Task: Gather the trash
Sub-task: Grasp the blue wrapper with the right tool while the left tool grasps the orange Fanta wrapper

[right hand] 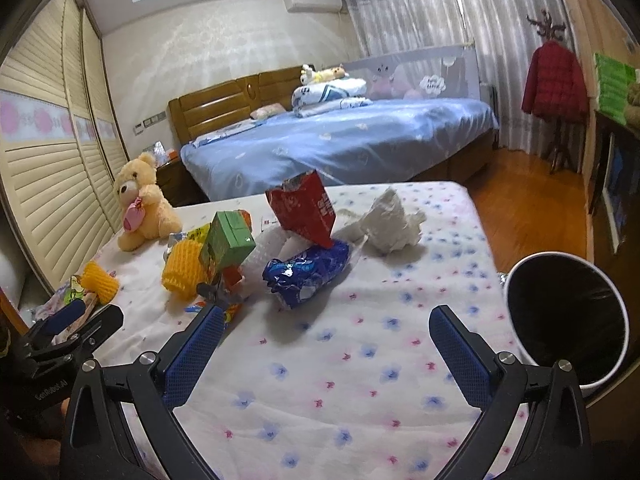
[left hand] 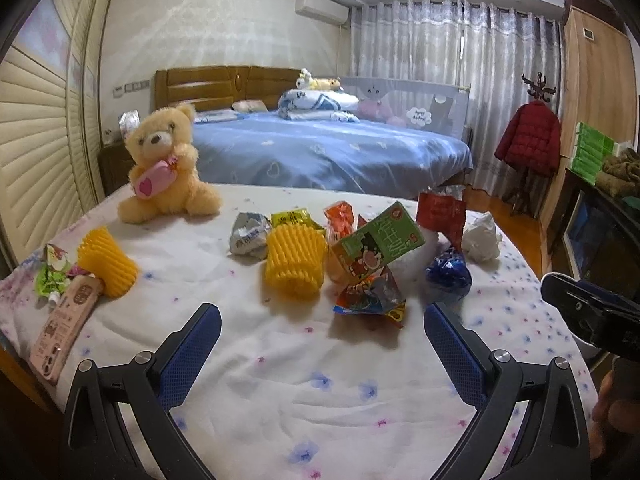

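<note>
Trash lies on a table with a flowered cloth (left hand: 304, 380): a green carton (left hand: 380, 244), a colourful wrapper (left hand: 372, 298), a blue wrapper (left hand: 448, 272), a red bag (left hand: 440, 212), a white crumpled tissue (left hand: 480, 236), a silver wrapper (left hand: 248, 232) and two yellow foam nets (left hand: 294, 264). My left gripper (left hand: 322, 316) is open and empty, just short of the pile. My right gripper (right hand: 326, 316) is open and empty, near the blue wrapper (right hand: 304, 276). The red bag (right hand: 306, 208), tissue (right hand: 388, 220) and carton (right hand: 228, 244) lie beyond it.
A black bin with a white rim (right hand: 568, 320) stands off the table's right edge. A teddy bear (left hand: 166, 164) sits at the far left. A pink box (left hand: 66, 320) and a green pouch (left hand: 52, 272) lie at the left edge. A bed (left hand: 320, 152) is behind.
</note>
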The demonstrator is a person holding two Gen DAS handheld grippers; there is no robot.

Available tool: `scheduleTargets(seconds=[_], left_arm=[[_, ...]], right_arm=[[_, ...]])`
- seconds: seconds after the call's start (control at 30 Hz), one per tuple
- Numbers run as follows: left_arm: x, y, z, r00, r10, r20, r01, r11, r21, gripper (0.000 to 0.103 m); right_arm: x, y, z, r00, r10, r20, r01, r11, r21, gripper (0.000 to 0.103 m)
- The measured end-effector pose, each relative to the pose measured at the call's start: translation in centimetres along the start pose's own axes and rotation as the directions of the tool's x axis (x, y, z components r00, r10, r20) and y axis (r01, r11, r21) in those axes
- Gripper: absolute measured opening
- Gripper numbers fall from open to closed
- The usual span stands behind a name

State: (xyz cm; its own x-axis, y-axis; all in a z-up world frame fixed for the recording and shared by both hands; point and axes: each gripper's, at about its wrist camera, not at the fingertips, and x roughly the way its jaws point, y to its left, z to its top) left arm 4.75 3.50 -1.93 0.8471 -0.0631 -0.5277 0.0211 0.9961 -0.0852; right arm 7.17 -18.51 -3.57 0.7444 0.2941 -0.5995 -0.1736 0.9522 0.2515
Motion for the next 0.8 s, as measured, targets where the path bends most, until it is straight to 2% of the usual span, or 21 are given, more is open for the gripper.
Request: scheduleTargets(seconds=[0.13, 0.37, 0.63, 0.7, 0.77, 0.8], left_arm=[[1.7, 0.1, 0.7, 1.000, -0.005, -0.027, 0.005, 1.000, 0.002, 0.100], [5.5, 0.0, 1.0, 0.994, -0.015, -0.106, 0.017, 1.000, 0.021, 0.090], [9.6, -0.8, 1.7, 0.985, -0.018, -0.174, 0.028, 0.998, 0.060, 0.089], [10.4, -0.9, 1.8, 0.982, -0.008, -0.188, 0.020, 0.998, 0.061, 0.086], [11.3, -0.8, 1.9, 0.976, -0.014, -0.216, 0.027, 0.998, 0.055, 0.073], [11.7, -0.8, 2.0, 0.974, -0.017, -0.227, 0.030, 0.998, 0.053, 0.071]], right_arm=[[2.0, 0.1, 0.3, 0.999, 0.005, -0.038, -0.004, 1.000, 0.013, 0.099], [5.7, -0.1, 0.7, 0.992, 0.054, -0.117, -0.048, 0.998, 0.049, 0.089], [9.4, -0.3, 0.9, 0.977, 0.094, -0.192, -0.078, 0.993, 0.091, 0.083], [10.1, -0.1, 0.9, 0.973, 0.103, -0.205, -0.086, 0.992, 0.090, 0.081], [10.6, 0.0, 1.0, 0.972, 0.108, -0.211, -0.091, 0.992, 0.090, 0.072], [10.9, 0.0, 1.1, 0.969, 0.117, -0.216, -0.098, 0.991, 0.097, 0.070]])
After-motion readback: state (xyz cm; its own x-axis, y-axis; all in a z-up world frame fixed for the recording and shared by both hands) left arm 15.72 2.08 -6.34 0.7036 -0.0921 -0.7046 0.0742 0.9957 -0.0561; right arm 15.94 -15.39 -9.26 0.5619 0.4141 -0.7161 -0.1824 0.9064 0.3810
